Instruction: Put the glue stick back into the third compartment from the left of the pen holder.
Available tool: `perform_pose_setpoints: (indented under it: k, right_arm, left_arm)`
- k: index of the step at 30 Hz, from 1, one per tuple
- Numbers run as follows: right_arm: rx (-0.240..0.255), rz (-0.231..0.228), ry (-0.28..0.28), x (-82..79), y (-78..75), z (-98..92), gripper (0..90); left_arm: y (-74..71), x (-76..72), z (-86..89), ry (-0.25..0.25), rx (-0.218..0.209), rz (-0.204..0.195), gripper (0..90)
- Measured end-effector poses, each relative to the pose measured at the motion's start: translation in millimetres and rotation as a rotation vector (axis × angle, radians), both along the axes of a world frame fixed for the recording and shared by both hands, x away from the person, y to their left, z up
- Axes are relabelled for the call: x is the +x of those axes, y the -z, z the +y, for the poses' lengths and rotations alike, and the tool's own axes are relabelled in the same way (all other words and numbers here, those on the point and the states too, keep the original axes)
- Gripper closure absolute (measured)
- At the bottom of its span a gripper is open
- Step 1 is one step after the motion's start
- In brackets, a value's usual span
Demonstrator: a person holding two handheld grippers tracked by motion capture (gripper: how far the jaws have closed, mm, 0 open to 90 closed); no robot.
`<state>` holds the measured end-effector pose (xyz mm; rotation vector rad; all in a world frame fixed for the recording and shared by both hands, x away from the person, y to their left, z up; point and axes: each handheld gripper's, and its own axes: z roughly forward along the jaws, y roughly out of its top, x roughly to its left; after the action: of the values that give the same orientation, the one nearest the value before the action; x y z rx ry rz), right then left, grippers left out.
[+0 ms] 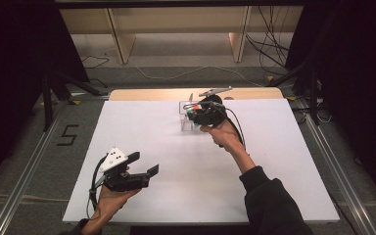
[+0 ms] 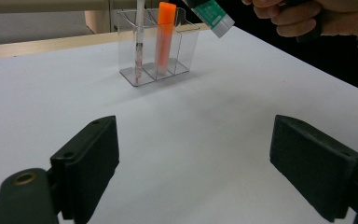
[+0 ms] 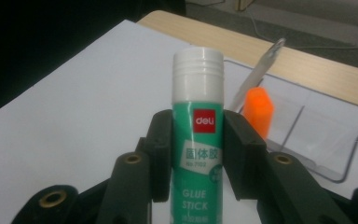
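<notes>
Overhead, near the desk's far edge, my right claw (image 3: 193,154) clamps a light, stiff, slippery glue stick (image 3: 198,135) at mid-barrel above the clear organizer (image 2: 156,70), while my left claw (image 2: 191,168) gapes empty.

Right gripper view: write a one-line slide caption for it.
Right gripper jaws clamp a green glue stick above a clear organizer holding an orange marker and a pen.

I count one glue stick (image 3: 198,126), one orange marker (image 2: 166,32), one pen (image 2: 139,32), one clear three-compartment holder (image 2: 186,51), two grippers.
</notes>
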<state>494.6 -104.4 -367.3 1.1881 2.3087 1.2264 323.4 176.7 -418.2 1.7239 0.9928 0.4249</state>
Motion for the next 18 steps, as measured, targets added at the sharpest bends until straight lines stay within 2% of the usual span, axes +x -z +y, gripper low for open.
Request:
perform_pose_setpoints:
  k: [10,18]
  right_arm:
    - [0.017,-0.064,0.083,12.3,-3.4,-25.3,66.0]
    - [0.014,-0.09,0.122,24.1,2.7,-30.8,66.1]
  left_arm:
    - [0.0,-0.2,0.2,0.007,0.005,-0.004,15.0]
    - [0.2,0.1,-0.4,0.002,-0.006,-0.005,15.1]
